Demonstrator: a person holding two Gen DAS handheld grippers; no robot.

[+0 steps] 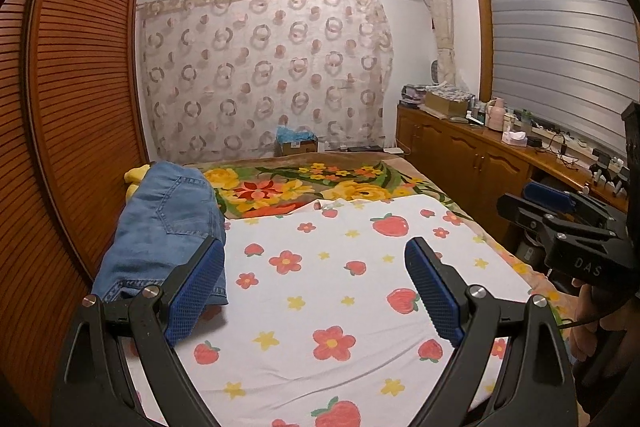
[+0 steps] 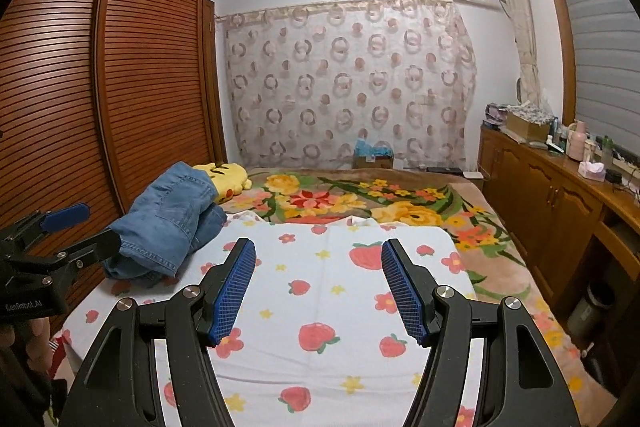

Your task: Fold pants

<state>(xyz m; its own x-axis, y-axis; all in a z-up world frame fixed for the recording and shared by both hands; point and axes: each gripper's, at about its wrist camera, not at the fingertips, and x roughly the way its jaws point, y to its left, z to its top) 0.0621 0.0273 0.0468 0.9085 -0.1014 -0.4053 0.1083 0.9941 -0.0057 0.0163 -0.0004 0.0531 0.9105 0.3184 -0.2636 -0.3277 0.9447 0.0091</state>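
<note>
Blue denim pants point(image 1: 168, 227) lie in a loose heap at the left side of the bed, on the white strawberry-print sheet point(image 1: 320, 287). In the right wrist view the pants point(image 2: 168, 223) sit beyond and left of my fingers. My left gripper point(image 1: 316, 259) hovers open over the sheet, its left pad just in front of the pants' hem, nothing between the pads. My right gripper point(image 2: 318, 259) is open above the sheet's middle and holds nothing. Each gripper shows at the edge of the other's view: the right gripper point(image 1: 560, 219) and the left gripper point(image 2: 72, 231).
A yellow plush toy point(image 2: 228, 179) lies behind the pants. A floral blanket point(image 2: 360, 199) covers the far half of the bed. A slatted wooden wardrobe point(image 2: 120, 87) runs along the left, a wooden cabinet point(image 2: 552, 195) with clutter along the right. A cardboard box point(image 2: 372, 157) stands by the curtain.
</note>
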